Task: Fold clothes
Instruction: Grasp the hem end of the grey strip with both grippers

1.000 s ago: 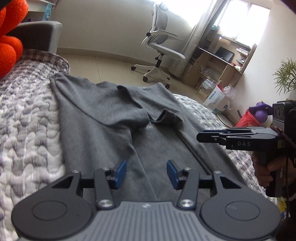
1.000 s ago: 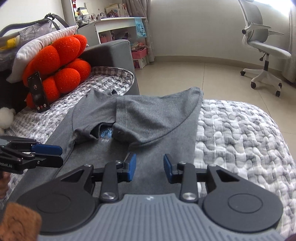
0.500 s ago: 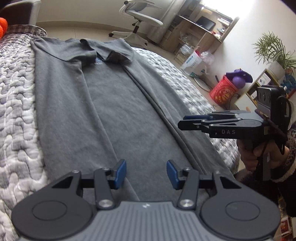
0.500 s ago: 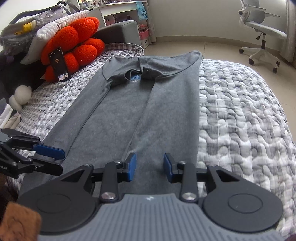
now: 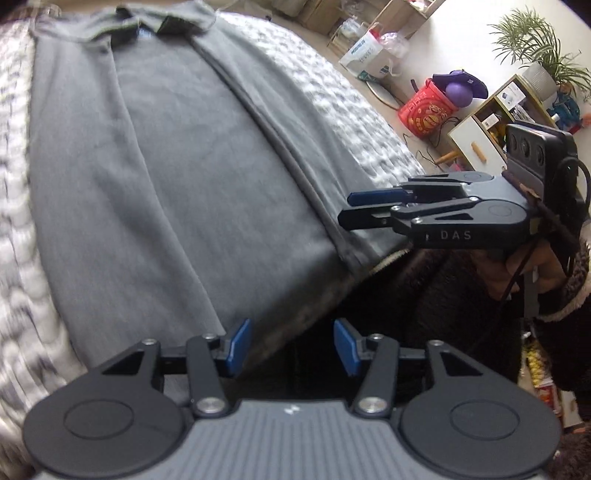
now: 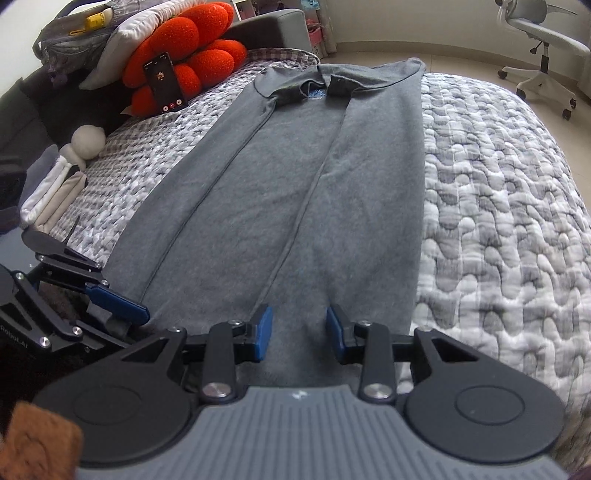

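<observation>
A grey shirt (image 5: 166,166) (image 6: 295,184) lies flat on the quilted bed (image 6: 498,203), both long sides folded inward, collar at the far end. My left gripper (image 5: 291,343) hovers open over the shirt's near hem at the bed edge, nothing between its blue pads. My right gripper (image 6: 299,332) is open above the hem's right part, also empty. In the left wrist view the right gripper (image 5: 354,210) hangs beside the hem's right corner. The left gripper (image 6: 125,306) shows by the hem's left corner in the right wrist view.
An orange flower cushion (image 6: 192,48) with a phone (image 6: 165,83) leaning on it sits at the bed's far left, near a white soft toy (image 6: 86,142). An office chair (image 6: 543,33) stands on the floor beyond. A red basket (image 5: 428,109) and a plant (image 5: 535,40) stand to the right.
Both grippers drew back along the shirt from near the collar to the hem at the near bed edge and tipped further down. Their jaws kept the same gap.
</observation>
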Demonstrator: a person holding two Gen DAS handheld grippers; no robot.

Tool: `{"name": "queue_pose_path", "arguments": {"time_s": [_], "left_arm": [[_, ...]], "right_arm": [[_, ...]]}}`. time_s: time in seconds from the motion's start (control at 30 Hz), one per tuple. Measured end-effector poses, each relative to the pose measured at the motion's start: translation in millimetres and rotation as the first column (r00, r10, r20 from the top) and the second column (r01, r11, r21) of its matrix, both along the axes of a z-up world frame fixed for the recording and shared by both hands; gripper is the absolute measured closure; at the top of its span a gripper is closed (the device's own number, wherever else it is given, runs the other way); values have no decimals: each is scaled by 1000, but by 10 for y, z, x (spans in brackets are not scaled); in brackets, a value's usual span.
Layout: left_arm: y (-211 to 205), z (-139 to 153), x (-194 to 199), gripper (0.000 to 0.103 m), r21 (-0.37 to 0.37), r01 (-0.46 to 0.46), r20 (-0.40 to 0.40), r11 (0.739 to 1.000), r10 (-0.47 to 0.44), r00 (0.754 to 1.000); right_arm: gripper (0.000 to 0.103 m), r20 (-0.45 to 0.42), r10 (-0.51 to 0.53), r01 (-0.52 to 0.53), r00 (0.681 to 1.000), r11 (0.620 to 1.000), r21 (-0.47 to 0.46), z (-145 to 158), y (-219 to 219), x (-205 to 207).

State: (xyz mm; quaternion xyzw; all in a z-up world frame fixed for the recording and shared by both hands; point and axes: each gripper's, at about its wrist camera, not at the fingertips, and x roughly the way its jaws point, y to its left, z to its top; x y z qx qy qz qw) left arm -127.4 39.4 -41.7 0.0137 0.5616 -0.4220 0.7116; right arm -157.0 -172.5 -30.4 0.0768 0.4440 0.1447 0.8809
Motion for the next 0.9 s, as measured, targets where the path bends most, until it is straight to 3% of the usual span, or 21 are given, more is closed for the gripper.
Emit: {"name": "queue_pose_path", "arguments": {"time_s": [0.17,0.33,0.5,0.7,0.9], "left_arm": [[54,-19,-202,52,41,13,6,999,-13,1000],[357,245,-224,44,-67,-43,27,997,45,999],[771,398,-79,31,-109,-146,4,983,147,989],[1193,310,196,24,-135,-298,-165,945,275,947],[1250,44,420,24,-124,-345,-313,930,293,903]], "right_arm": [[66,-57,13,-10,998,999,50,16,-23,-176],[66,-103,0,8,995,997,76,114,-150,-278],[59,-121,-48,63,992,990,124,256,-417,-273],[59,-182,-114,148,977,971,188,268,-736,-177],[58,-302,-118,206,946,939,276,116,-937,-36]]}}
